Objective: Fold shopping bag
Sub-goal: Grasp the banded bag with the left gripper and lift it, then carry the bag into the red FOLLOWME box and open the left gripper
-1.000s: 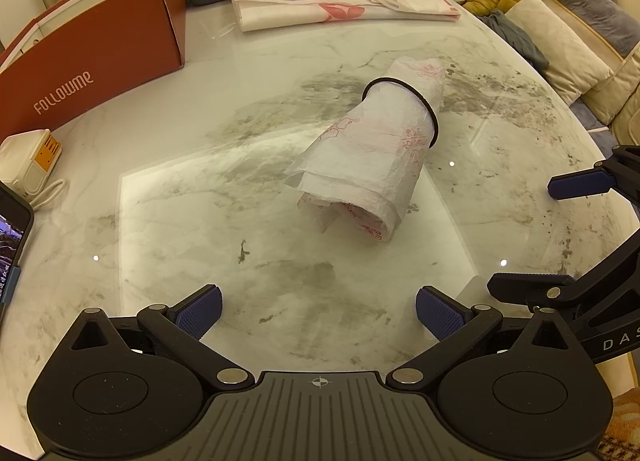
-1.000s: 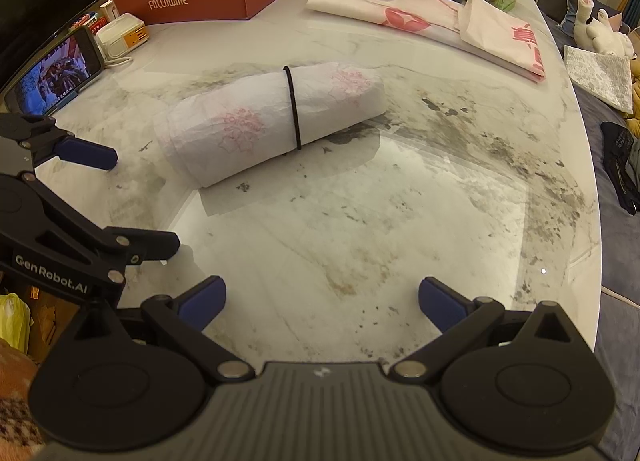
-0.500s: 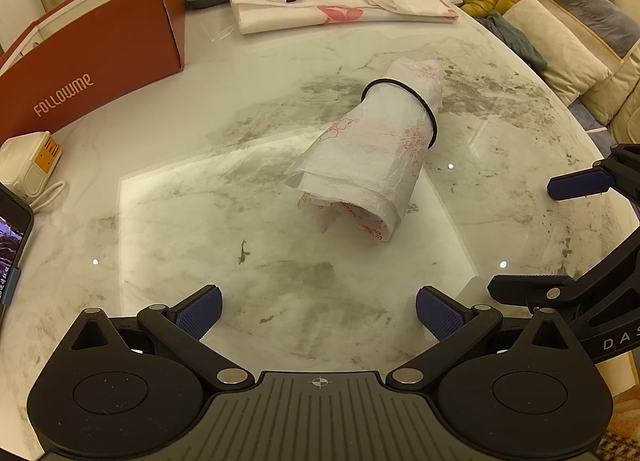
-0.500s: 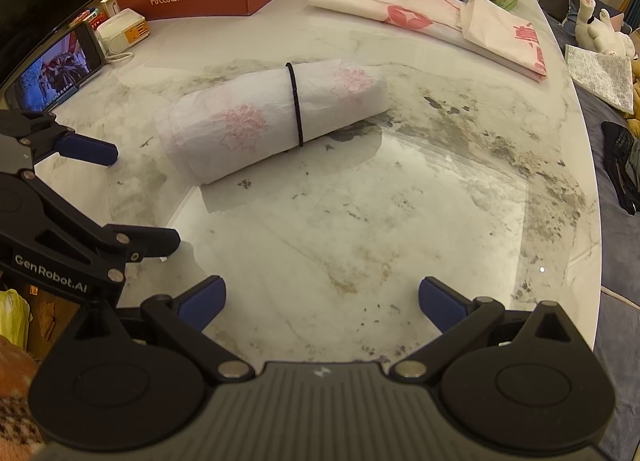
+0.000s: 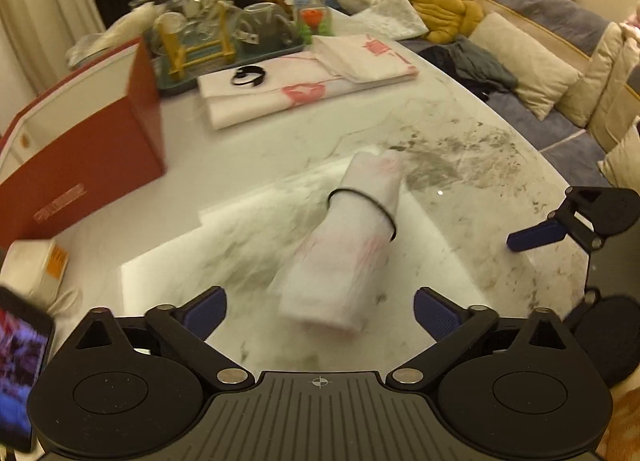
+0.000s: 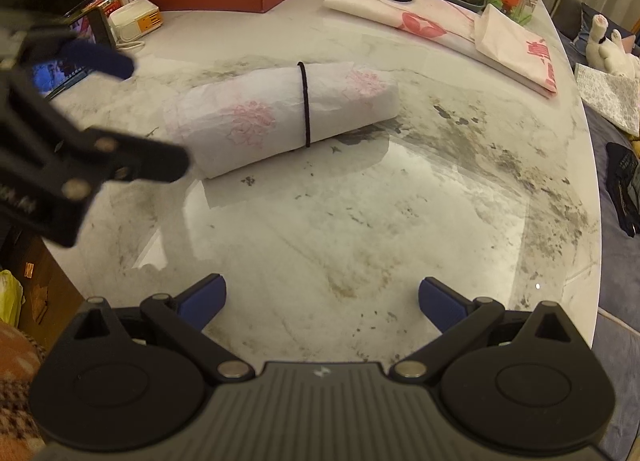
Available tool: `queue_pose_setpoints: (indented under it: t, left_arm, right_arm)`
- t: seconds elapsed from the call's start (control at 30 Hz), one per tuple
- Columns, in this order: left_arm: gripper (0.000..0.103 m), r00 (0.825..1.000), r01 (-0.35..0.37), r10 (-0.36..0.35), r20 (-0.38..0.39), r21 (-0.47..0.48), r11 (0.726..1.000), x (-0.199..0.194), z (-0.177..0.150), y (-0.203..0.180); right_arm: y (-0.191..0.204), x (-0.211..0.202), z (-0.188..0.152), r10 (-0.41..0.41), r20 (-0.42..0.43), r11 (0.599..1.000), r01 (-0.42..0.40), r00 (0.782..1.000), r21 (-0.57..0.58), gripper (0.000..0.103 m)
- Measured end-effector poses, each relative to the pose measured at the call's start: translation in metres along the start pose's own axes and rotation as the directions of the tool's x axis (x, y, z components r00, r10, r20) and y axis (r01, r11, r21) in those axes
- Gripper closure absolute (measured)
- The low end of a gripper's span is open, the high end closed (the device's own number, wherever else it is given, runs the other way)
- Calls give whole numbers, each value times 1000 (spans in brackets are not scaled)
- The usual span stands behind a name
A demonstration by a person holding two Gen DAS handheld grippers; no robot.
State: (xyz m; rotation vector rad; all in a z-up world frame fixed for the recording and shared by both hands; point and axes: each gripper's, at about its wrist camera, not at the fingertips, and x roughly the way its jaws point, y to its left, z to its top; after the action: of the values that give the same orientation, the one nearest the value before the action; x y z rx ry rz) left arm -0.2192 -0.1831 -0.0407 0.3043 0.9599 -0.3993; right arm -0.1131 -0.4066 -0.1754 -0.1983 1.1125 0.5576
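Right now my left tool (image 5: pixel 318 311) stands wide with nothing between its blue pads; its jaws have just been closing a little. My right tool (image 6: pixel 320 301) is wide and empty too, over bare marble. Just beyond the left tool lies the white shopping bag with pink flowers (image 6: pixel 280 113), rolled into a tube and cinched by a thin black elastic band (image 6: pixel 306 105). To my eye the fold is done, so the good move is to back away straight, clear of the roll and its band. Near me the white marble table (image 6: pixel 360 229) is open. Farther off, left, stands the red cardboard box (image 5: pixel 92 149); at the far side lie flat folded pink-printed bags (image 5: pixel 304 89). The table's right edge (image 6: pixel 592 181) curves close, so I'd keep the roll inboard.
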Motion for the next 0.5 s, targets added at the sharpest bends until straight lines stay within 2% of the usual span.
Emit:
queue_pose_setpoints:
  t: [0.03, 0.07, 0.13, 0.2, 0.23, 0.3, 0.4, 0.5]
  left_arm:
    - [31, 1000, 8, -8, -17, 5, 1000, 8, 6, -3]
    - [60, 999, 18, -18, -45, 6, 1000, 19, 12, -5]
    - [84, 995, 42, -42, -94, -6, 999, 38, 19, -8]
    - [89, 995, 50, -56, -80, -68, 996, 42, 22, -7]
    - [96, 996, 54, -62, -66, -117, 992, 39, 25, -4]
    - [97, 998, 65, -69, -9, -231, 971, 26, 28, 6]
    - [97, 998, 36, -16, 65, -320, 947, 0, 33, 25]
    - [97, 992, 13, 38, 123, -396, 918, -24, 47, 72]
  right_arm:
    - [-1, 0, 0, 7, -2, 1000, -7, 1000, -14, 0]
    - [-2, -1, -2, 14, -6, 999, -14, 1000, -29, 0]
    - [-6, -3, -5, 28, -17, 998, -29, 999, -61, 0]
    - [-14, -6, -10, 42, -30, 995, -44, 999, -91, 0]
    - [-20, -7, -13, 46, -38, 993, -50, 998, -103, 0]
    - [-33, -10, -19, 48, -54, 993, -54, 997, -110, 0]
    - [-50, -12, -22, 45, -67, 994, -51, 997, -101, 0]
    - [-53, -8, -14, 40, -75, 995, -47, 996, -93, 0]
